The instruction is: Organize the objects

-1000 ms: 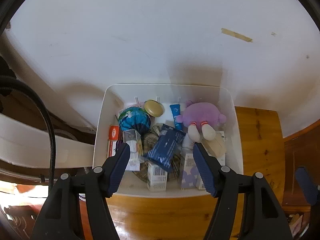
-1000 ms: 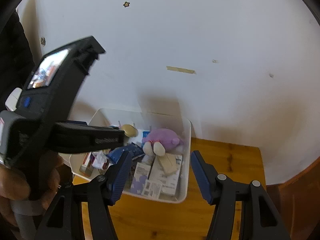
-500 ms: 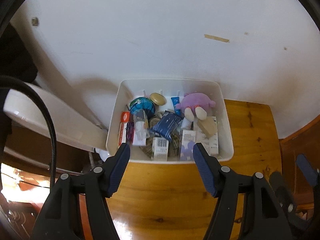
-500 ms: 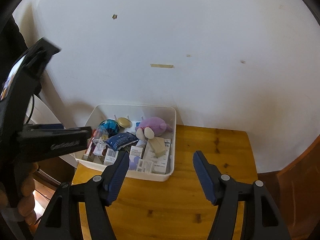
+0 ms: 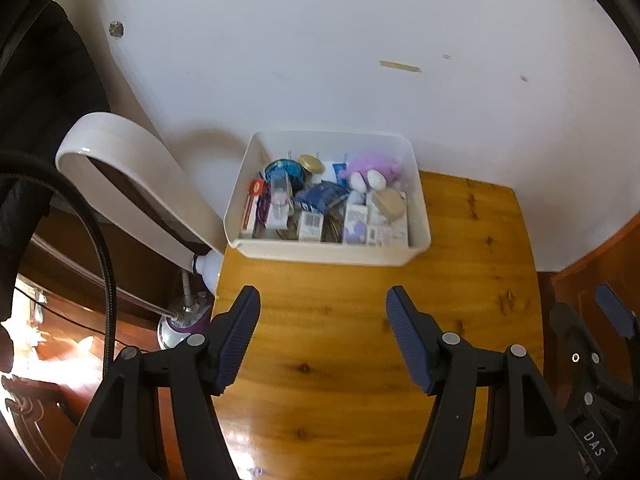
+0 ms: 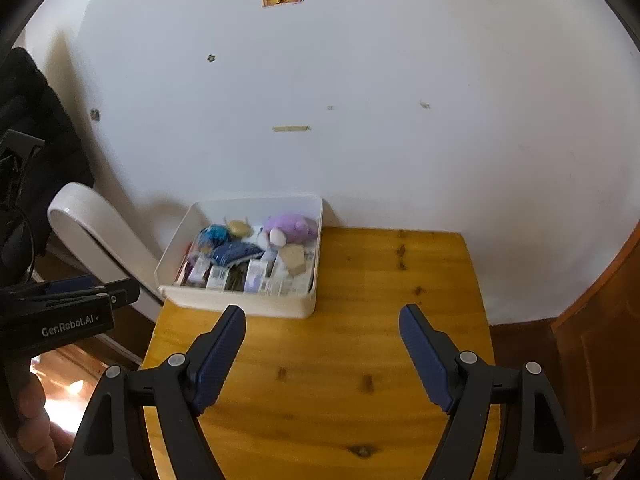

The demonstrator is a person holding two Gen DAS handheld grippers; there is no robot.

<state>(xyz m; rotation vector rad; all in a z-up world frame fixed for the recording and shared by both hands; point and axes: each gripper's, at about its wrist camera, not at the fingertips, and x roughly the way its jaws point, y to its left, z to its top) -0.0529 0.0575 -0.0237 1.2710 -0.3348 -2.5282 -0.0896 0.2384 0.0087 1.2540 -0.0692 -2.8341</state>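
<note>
Even, soft daylight fills both views. Glare blows out the lower left of each frame and glints on the glossy yellow wooden surface (image 5: 360, 436). Fisheye bending darkens the corners; the white plastic bin (image 6: 240, 304) looks slightly blurred.

White bin (image 5: 332, 254) — crammed, seemingly boxes — against wall.

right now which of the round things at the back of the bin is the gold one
The flat gold lid, lying against the back wall of the white bin, between the blue patterned ball on its left and the purple plush toy on its right.
</note>
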